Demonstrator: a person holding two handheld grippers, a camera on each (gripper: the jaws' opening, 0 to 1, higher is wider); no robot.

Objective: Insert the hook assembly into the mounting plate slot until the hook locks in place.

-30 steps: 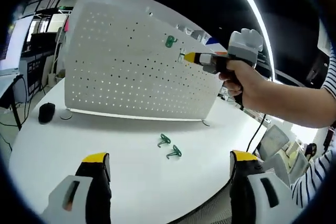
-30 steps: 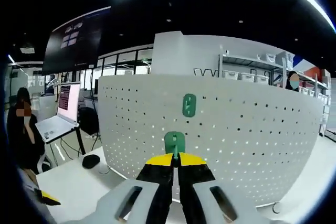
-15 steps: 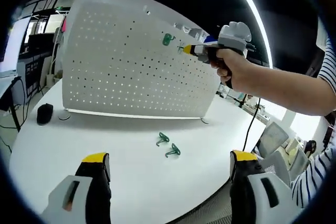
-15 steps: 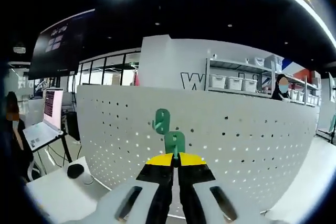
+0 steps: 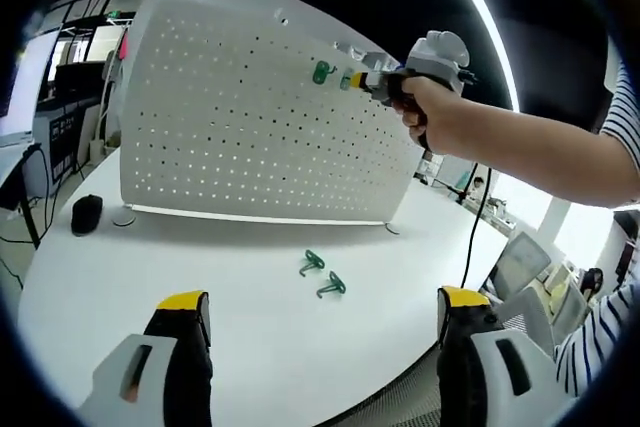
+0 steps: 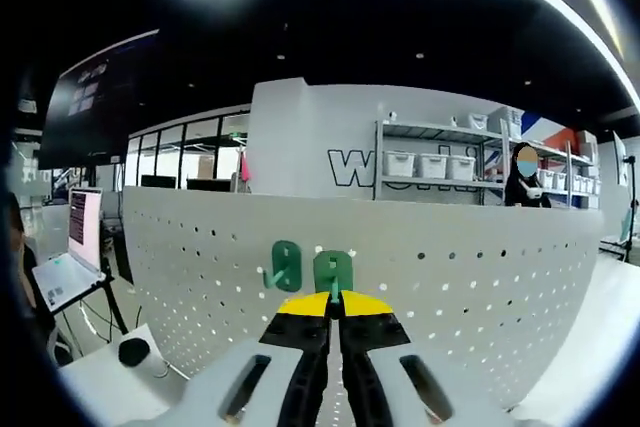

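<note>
A white perforated mounting plate [image 5: 250, 137] stands upright on the white round table [image 5: 250, 347]. One green hook [image 5: 321, 72] hangs near its top edge. My right gripper [image 5: 358, 80], held by a hand, is shut on a second green hook [image 6: 332, 273] and presses it at the plate beside the hung hook [image 6: 285, 265]. Two more green hooks [image 5: 312, 263] [image 5: 331, 287] lie on the table before the plate. My left gripper [image 5: 320, 312] is open low over the table's near edge, holding nothing.
A black mouse [image 5: 87, 214] lies at the plate's left foot. A laptop [image 6: 62, 257] sits on a desk at left. Shelves with bins [image 6: 430, 162] and a person [image 6: 525, 175] stand behind the plate. A striped sleeve [image 5: 605, 332] shows at right.
My right gripper rose with its hook toward the plate's top edge and moved beside the hung hook. The left gripper stayed still.
</note>
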